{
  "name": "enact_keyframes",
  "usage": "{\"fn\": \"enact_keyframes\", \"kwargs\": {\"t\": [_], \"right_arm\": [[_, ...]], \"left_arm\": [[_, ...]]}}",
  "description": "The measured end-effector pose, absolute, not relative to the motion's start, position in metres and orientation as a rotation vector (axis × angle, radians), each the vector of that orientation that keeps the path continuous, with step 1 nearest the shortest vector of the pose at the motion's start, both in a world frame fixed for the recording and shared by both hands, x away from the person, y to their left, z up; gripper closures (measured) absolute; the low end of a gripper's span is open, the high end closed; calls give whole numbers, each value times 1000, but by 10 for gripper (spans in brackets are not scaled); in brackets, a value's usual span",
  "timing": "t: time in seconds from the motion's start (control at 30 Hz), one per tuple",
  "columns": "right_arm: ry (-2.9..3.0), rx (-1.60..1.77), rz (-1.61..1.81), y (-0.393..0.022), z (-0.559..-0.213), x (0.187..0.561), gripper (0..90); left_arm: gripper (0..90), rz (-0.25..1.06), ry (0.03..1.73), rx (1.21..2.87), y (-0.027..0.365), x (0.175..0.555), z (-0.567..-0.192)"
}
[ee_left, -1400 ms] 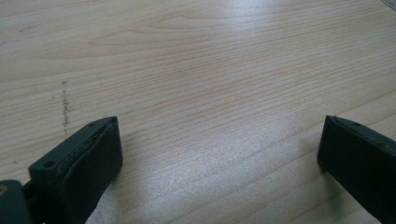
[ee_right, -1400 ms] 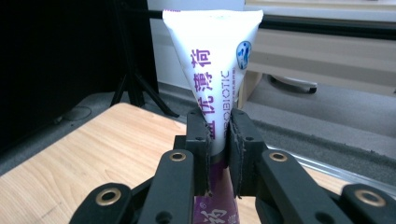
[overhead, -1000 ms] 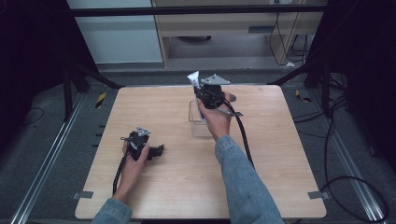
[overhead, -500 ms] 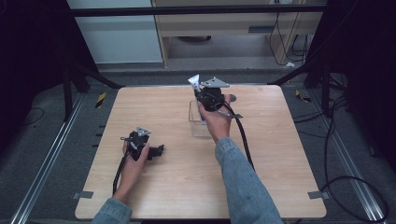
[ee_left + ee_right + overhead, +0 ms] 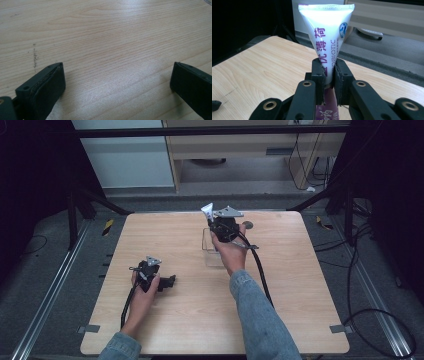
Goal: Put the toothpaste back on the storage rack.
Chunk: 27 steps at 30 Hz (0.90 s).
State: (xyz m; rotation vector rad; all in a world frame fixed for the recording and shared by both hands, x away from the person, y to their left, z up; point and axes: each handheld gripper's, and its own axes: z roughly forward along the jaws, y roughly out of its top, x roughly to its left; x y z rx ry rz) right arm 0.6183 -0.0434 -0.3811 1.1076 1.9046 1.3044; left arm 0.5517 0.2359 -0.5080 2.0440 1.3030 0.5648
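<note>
Right gripper (image 5: 327, 72) pinching a white toothpaste tube (image 5: 325, 32) — jaws pressed on its narrow part, crimped flat end standing up and away from the hand. It hangs over the far middle of the table (image 5: 300, 285), directly above a clear box (image 5: 212, 251). Long axis upright — the box lies straight below. Left gripper (image 5: 167, 282) rests spread and empty, well apart.

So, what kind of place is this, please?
Probably a lab or workshop recording bench: a light wooden table stands on grey carpet, black cables lie over the floor, and dark metal frame bars surround it.
</note>
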Motion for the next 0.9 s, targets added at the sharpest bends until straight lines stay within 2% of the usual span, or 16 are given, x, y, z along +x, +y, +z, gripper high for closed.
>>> {"fn": "enact_keyframes", "kwargs": {"t": [0.9], "right_arm": [[1985, 1106, 1216, -41, -405, 614, 799]], "left_arm": [[0, 564, 1299, 2047, 236, 552, -508]]}}
